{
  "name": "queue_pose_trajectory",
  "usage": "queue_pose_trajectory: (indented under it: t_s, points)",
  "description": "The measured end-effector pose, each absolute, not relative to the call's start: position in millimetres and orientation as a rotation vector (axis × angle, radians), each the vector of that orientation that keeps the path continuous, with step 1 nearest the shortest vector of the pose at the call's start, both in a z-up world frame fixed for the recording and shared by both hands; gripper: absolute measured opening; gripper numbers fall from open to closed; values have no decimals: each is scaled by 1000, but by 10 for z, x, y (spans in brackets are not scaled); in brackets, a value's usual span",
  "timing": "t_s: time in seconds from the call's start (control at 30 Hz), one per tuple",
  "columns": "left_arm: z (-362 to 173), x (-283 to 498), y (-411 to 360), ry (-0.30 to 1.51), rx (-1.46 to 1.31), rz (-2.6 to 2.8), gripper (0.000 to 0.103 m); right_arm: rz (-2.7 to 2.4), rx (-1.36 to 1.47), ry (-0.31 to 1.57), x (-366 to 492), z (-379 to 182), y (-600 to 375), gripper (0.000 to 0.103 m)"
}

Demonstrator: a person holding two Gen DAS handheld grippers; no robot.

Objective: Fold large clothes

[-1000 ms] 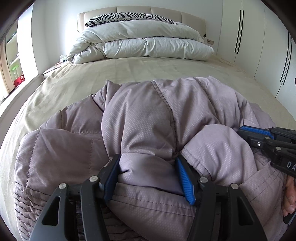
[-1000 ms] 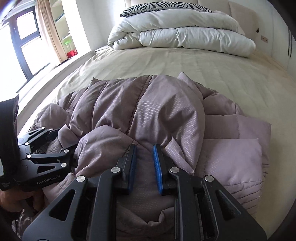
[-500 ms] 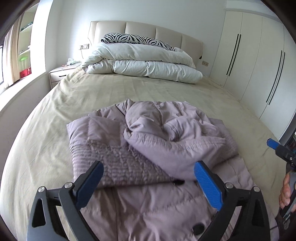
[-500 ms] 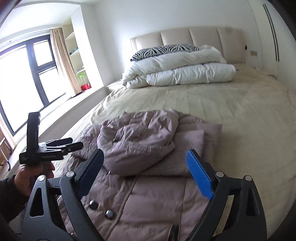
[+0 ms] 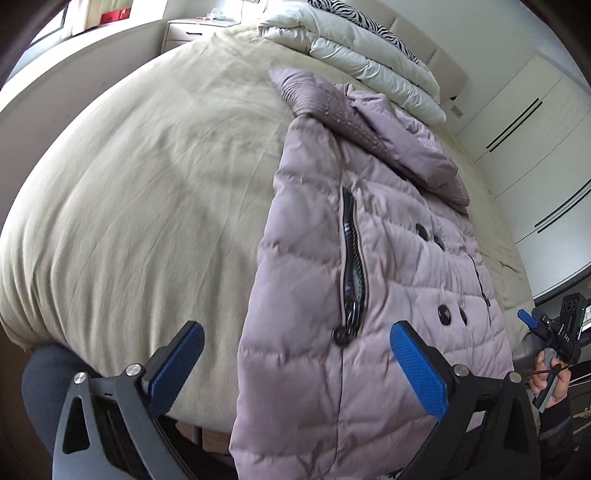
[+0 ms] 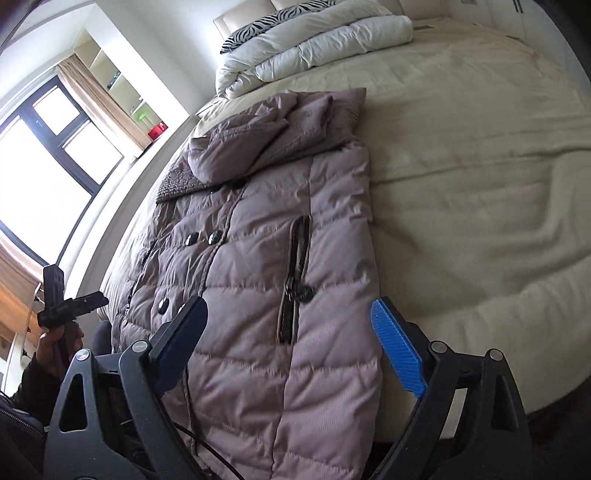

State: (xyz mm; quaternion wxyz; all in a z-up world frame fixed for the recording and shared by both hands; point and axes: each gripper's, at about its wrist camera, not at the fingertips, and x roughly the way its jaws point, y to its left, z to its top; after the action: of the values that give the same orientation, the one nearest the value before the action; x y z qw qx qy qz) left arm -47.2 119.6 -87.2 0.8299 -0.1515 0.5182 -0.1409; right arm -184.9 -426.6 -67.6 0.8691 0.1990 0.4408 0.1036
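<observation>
A mauve quilted puffer coat (image 5: 388, 266) lies front up along the bed, hood and sleeves folded onto its far end, hem hanging over the near bed edge. It also shows in the right wrist view (image 6: 266, 258). My left gripper (image 5: 295, 369) is open and empty over the coat's left hem edge. My right gripper (image 6: 291, 343) is open and empty over the coat's right side near the pocket zip (image 6: 293, 277). Each gripper appears in the other's view, the right one (image 5: 546, 328) and the left one (image 6: 74, 306), held off the bed.
The beige bedspread (image 5: 147, 184) covers the bed. A folded white duvet (image 6: 317, 44) and a zebra pillow lie at the headboard. A nightstand (image 5: 192, 33) and window (image 6: 48, 155) are on the left, white wardrobes (image 5: 535, 129) on the right.
Both grippers let go of the folded hood, opened wide and pulled back to the near end of the coat. They now hover over the hem at the bed edge.
</observation>
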Motion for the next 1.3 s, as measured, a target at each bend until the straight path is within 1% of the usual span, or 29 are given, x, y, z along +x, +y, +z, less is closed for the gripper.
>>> queue_pose_trajectory:
  t_s: [0.13, 0.27, 0.53, 0.6, 0.63, 0.7, 0.83, 0.9, 0.93, 0.97, 1.0, 1.03, 1.07, 1.13, 1.3]
  points:
    - [-957, -663, 1237, 1133, -326, -298, 103, 194, 427, 982, -2101, -809, -4331, 91]
    - [-1129, -707, 1292, 1214, -377, -304, 103, 197, 434, 1014, -2307, -884, -4335, 91]
    - [-1420, -795, 1130, 1348, -386, -371, 103, 176, 472, 1105, -2486, -1102, -4403, 90]
    - [-1533, -815, 1120, 1385, -414, -377, 100, 165, 470, 1132, -2504, -1163, -4405, 90]
    - [-1580, -830, 1116, 1396, -430, -383, 97, 156, 469, 1150, -2519, -1191, -4410, 89]
    - [-1638, -851, 1107, 1417, -461, -404, 93, 157, 478, 1165, -2531, -1218, -4433, 88]
    - [-1674, -885, 1048, 1434, -461, -443, 91, 180, 515, 1182, -2548, -1228, -4473, 86]
    - [-1685, -887, 1044, 1436, -467, -453, 89, 182, 510, 1205, -2526, -1245, -4463, 84]
    - [-1683, -892, 1040, 1434, -473, -457, 88, 184, 507, 1214, -2521, -1242, -4452, 80]
    - [-1682, -895, 1042, 1434, -479, -461, 87, 185, 510, 1228, -2508, -1245, -4440, 75]
    - [-1680, -899, 1044, 1434, -482, -464, 86, 187, 516, 1243, -2495, -1259, -4432, 71]
    - [-1685, -906, 1031, 1433, -482, -466, 85, 188, 521, 1260, -2492, -1268, -4420, 63]
    - [-1685, -912, 1022, 1434, -479, -469, 85, 191, 526, 1276, -2490, -1288, -4406, 59]
    - [-1694, -941, 1038, 1438, -470, -477, 83, 198, 537, 1309, -2512, -1338, -4376, 56]
    - [-1703, -988, 982, 1440, -459, -489, 79, 222, 564, 1331, -2579, -1409, -4286, 51]
